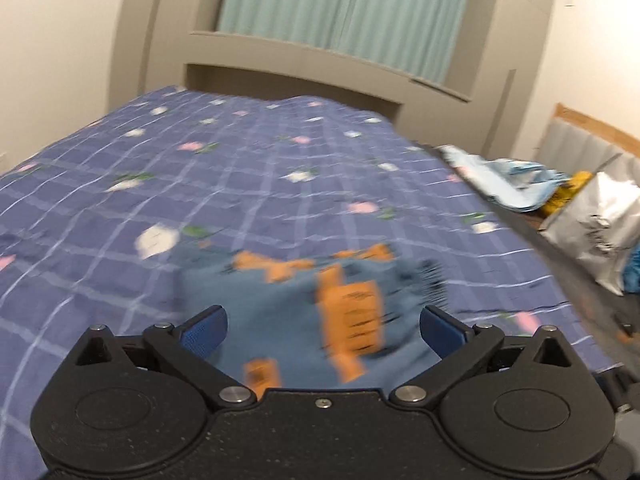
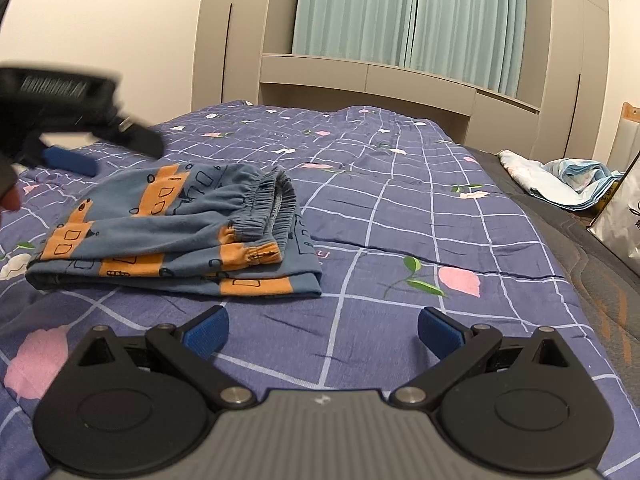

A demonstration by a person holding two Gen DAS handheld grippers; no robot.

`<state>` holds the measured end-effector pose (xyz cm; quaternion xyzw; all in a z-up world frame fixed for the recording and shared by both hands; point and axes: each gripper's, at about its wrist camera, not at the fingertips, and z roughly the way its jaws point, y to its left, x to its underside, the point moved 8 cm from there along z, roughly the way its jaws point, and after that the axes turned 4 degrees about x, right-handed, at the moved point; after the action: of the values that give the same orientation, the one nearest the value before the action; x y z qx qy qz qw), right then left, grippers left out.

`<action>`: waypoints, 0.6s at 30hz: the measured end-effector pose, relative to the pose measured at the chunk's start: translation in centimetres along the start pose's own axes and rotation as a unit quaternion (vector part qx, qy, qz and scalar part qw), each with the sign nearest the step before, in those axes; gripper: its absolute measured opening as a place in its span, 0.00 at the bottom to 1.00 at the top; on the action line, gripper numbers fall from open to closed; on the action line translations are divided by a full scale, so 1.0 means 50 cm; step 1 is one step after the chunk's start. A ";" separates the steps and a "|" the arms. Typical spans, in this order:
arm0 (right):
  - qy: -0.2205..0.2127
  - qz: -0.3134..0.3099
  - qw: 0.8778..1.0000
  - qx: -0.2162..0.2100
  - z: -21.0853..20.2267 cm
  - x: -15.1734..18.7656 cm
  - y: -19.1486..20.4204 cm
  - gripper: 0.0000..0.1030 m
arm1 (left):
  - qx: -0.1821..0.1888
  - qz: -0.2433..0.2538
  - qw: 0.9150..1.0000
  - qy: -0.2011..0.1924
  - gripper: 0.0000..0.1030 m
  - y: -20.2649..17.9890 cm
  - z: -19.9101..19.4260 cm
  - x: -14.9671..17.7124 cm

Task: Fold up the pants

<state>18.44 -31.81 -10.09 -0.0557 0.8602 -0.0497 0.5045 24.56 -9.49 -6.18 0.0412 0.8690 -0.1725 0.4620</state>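
Blue pants with orange patches point(image 2: 176, 236) lie folded in a compact stack on the purple checked bedspread point(image 2: 420, 208), elastic waistband facing right. My left gripper point(image 1: 322, 326) is open just above the pants point(image 1: 304, 312), which look blurred between its blue pads. It also shows blurred at the upper left of the right wrist view point(image 2: 76, 148), above the far left of the stack. My right gripper point(image 2: 322, 328) is open and empty over bare bedspread, in front and to the right of the pants.
A crumpled light blue cloth point(image 2: 560, 184) lies at the bed's right edge. A silver-white bag point(image 1: 592, 224) stands beside the bed on the right. A grey headboard cabinet point(image 2: 380, 80) and green curtains point(image 2: 408, 16) are behind the bed.
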 end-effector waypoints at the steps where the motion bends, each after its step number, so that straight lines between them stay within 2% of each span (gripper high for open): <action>1: -0.003 0.004 1.000 0.001 -0.002 -0.002 0.000 1.00 | -0.008 -0.008 1.000 0.005 0.99 0.015 -0.001 0.007; 5: -0.010 0.035 0.999 -0.008 -0.004 -0.022 -0.003 1.00 | -0.029 -0.038 0.998 0.040 0.99 0.060 0.005 0.053; 9: -0.022 0.045 0.998 -0.024 0.009 -0.063 0.015 1.00 | -0.027 -0.046 0.997 0.062 0.99 0.077 0.005 0.094; 13: -0.021 0.029 0.999 -0.029 0.043 -0.097 0.050 1.00 | -0.017 -0.059 0.996 0.060 0.99 0.086 0.000 0.116; 18: 0.009 0.037 0.999 -0.001 0.094 -0.107 0.062 1.00 | -0.013 -0.056 0.996 0.061 0.99 0.084 0.001 0.118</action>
<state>25.02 -28.07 -8.20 -0.0242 0.8662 -0.0305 0.4981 22.19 -6.09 -12.14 -0.0028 0.8987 -0.1836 0.3982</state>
